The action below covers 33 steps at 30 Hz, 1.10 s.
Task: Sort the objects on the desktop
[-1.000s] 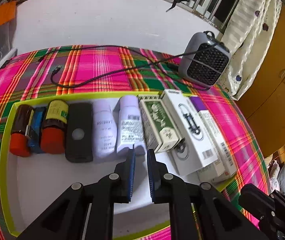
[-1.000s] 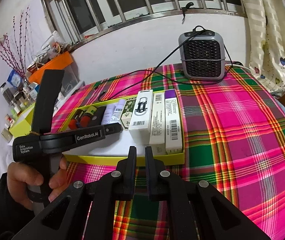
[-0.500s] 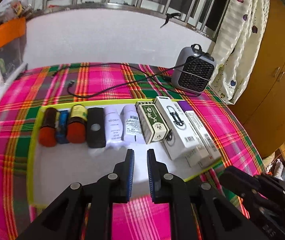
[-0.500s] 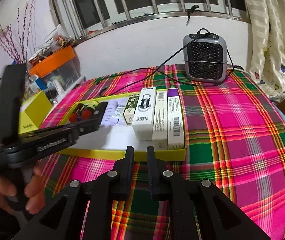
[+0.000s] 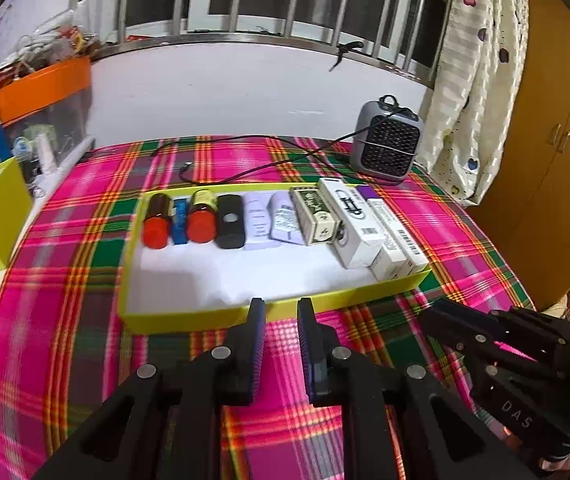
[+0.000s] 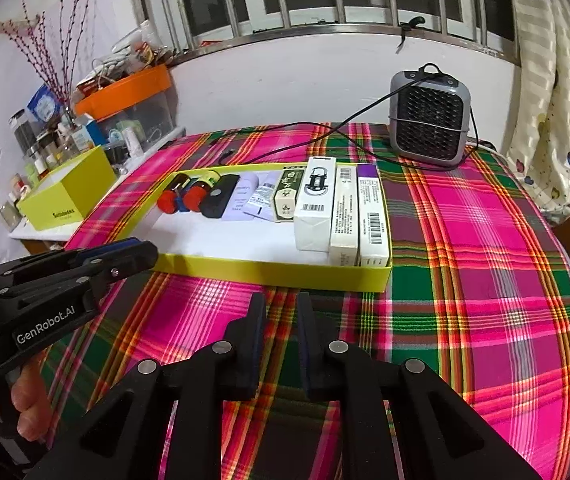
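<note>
Yellow tray sits mid-table on the plaid cloth. Along its far wall, w/ items side by side: two red-capped bottles, a small blue item betw. them, black case, two lilac tubes, green box, white car-print box, two long cartons.

Left gripper hovers just short of the tray's near rim, aimed level at it, fingers a narrow gap apart, holding nothing. Right gripper also hangs near that rim, toward the tray's right end, fingers likewise slightly parted and empty. A hand grips the left unit's handle.

Vs 1 s ago: left gripper has pulled back from over the tray floor to outside it; right one backed off slightly, prob. higher too. Tray contents unchanged. Heater stands beyond the tray's far right corner.
</note>
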Each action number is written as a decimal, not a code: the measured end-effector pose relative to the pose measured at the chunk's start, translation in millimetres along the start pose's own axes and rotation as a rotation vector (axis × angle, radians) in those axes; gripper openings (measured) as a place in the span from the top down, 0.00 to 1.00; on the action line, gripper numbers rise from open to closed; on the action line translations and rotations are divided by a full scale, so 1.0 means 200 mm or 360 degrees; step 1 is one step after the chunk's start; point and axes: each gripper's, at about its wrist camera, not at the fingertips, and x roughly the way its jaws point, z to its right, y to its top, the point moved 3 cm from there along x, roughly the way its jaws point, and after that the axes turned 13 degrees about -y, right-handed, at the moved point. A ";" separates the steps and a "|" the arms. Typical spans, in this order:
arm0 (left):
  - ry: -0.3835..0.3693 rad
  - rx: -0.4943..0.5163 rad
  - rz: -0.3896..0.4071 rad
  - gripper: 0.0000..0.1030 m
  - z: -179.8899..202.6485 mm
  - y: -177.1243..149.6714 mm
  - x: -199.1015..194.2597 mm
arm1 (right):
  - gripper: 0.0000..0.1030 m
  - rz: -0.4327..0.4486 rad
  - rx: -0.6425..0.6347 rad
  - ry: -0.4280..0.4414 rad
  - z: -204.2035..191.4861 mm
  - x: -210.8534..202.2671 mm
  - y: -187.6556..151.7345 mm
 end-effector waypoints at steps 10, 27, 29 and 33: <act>0.0143 0.0028 0.0003 0.84 -0.03 -0.10 -0.06 | 0.85 -0.0003 -0.0062 -0.0014 -0.04 -0.03 -0.03; 0.0106 0.0001 -0.0023 0.84 -0.01 -0.19 -0.17 | 0.85 0.0030 -0.0114 -0.0007 -0.11 -0.14 -0.06; 0.0083 -0.0001 -0.0019 0.84 -0.01 -0.20 -0.17 | 0.85 0.0030 -0.0109 -0.0010 -0.10 -0.14 -0.06; 0.0066 -0.0026 0.0004 0.84 -0.06 -0.18 -0.17 | 0.85 0.0028 -0.0072 0.0004 -0.10 -0.11 -0.04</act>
